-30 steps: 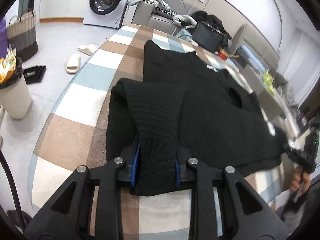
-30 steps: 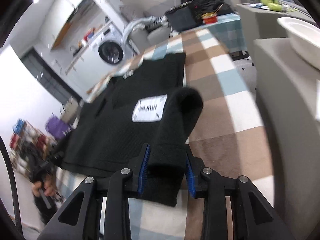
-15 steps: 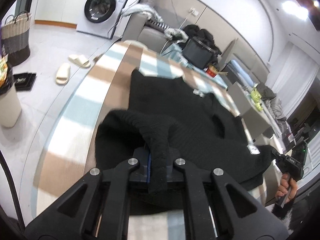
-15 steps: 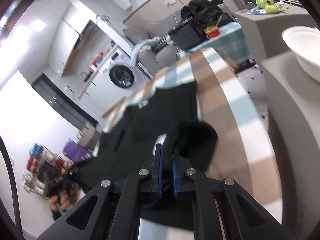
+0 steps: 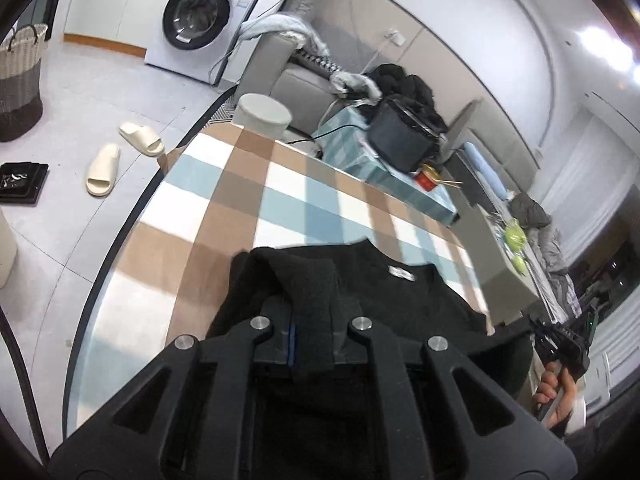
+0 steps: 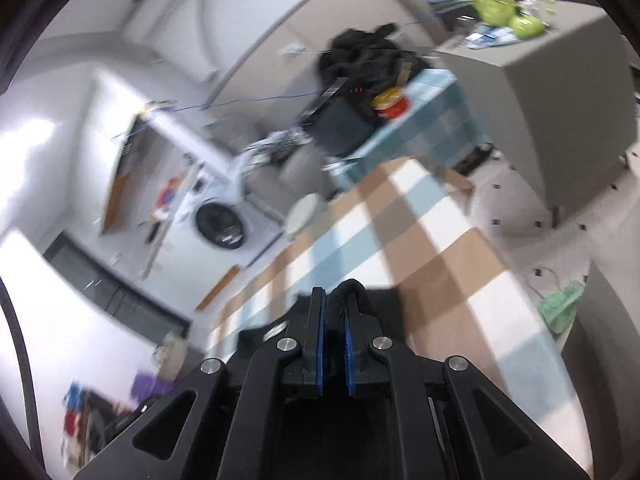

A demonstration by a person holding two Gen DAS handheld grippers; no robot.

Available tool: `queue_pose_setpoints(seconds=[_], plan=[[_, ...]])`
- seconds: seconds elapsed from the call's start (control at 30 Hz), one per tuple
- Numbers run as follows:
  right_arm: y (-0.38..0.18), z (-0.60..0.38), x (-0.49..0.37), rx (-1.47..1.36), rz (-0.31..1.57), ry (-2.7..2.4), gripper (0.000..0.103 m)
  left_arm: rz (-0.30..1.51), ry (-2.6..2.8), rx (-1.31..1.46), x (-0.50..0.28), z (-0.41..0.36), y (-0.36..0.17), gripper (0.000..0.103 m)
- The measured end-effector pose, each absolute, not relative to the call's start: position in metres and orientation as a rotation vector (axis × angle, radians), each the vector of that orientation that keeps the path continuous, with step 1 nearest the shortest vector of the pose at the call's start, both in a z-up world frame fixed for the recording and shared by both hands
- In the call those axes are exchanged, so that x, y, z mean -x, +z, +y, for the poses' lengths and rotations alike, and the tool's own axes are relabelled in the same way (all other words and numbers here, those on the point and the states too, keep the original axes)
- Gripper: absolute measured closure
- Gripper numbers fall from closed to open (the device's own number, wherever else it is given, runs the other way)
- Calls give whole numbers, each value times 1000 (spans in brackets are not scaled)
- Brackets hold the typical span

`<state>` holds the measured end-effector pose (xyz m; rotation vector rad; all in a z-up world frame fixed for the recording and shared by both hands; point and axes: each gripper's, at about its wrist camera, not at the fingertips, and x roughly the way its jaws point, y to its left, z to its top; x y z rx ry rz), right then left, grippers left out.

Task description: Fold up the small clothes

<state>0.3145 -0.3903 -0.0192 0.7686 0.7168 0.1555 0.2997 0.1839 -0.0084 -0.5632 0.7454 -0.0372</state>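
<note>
A black knit sweater with a small white neck label lies on the checked table. My left gripper is shut on a fold of the sweater's edge and holds it raised above the table. My right gripper is shut on another bunched part of the black sweater, also lifted; this view is blurred by motion. The right gripper and the hand holding it show at the right edge of the left wrist view.
A washing machine, a grey sofa and a small side table with black clutter stand beyond the table's far end. Slippers and a woven basket sit on the floor at left. A grey cabinet stands at right.
Both grippers closed on the sweater's folded parts, lifted them and carried them toward the table's far end. Most of the sweater now lies under and behind the grippers.
</note>
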Motion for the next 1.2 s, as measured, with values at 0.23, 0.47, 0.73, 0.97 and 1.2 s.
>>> queue_pose_setpoints(seconds=[0.23,0.47,0.73,0.97,1.2], plan=[[-56,-392,-326,-714,882,102,67,875,96,618,-318,210,-57,48],[-60,-369,-275,-490,982,206,55,923,85,482,-263,189,-71,45],[-74,-359,-213,-394,1030,251,41,950,69,424,-187,160,-93,41],[-81,-354,-168,-368,1031,328,40,940,44,387,-142,140,-100,41],[-84,-362,-142,-424,1029,380,40,947,39,378,-115,136,-99,41]])
